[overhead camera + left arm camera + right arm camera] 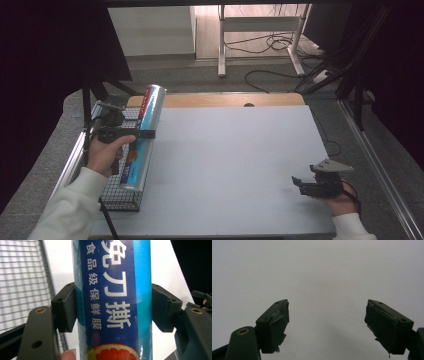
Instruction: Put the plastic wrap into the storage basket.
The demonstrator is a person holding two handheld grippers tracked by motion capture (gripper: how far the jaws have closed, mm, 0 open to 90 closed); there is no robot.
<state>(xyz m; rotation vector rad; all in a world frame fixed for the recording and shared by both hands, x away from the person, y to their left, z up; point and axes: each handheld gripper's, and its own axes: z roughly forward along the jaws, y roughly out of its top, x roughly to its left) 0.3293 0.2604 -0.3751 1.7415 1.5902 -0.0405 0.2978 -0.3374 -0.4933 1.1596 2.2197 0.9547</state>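
Meanwhile, the left gripper (145, 134) clamped a blue roll of cling film (143, 135) over the wire basket (120, 197) at the table's (230, 165) left edge; the right gripper (300, 184) rested nearby, jaws apart and empty. Carrying the roll onto the open table seemed the next move.
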